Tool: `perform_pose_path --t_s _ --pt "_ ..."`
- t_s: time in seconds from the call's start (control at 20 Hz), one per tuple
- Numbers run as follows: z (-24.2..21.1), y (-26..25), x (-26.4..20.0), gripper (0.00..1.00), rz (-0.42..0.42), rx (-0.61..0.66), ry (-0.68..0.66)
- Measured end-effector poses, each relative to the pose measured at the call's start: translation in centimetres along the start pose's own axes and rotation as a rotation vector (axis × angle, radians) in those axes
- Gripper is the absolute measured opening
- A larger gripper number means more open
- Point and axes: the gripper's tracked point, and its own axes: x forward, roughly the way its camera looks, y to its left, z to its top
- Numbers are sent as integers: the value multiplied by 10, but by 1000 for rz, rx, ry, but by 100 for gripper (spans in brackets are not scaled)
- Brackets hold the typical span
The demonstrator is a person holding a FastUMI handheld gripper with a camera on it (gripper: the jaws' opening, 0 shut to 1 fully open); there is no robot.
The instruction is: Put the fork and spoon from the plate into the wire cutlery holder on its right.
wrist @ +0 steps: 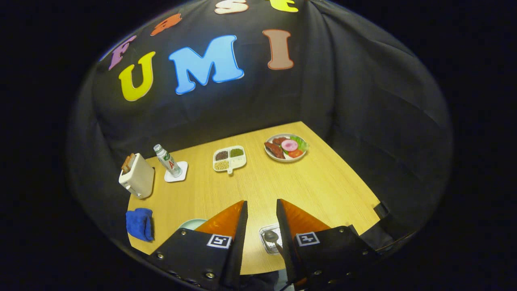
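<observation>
My gripper (260,210) hangs open above the near edge of the wooden table (323,186), with nothing between its fingers. Between the fingers and low down I see the wire cutlery holder (267,239), partly hidden by the right finger (291,220). A spoon (271,237) stands in the holder with its bowl up. A pale green plate (192,223) peeks out beside the left finger (230,220), which covers most of it. Whether a fork lies on the plate is hidden from me.
Beyond the fingers stand a white toaster (137,178) with bread, a bottle (167,161) on a white coaster, a divided tray (229,158) of grains and a food plate (286,147). A blue cloth (139,223) lies left of the green plate. Black cloth walls close in.
</observation>
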Motion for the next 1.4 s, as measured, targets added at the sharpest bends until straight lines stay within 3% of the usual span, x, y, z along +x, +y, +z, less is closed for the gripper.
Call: perform_pose_path --t_s 0.25,0.45,0.85,1.4 --pt "28 53 -13 44 78 -103 -150" --pt "20 105 -13 43 178 -129 -146" --pt "-71 178 20 43 321 -149 89" --pt "-229 197 52 44 369 -260 486"
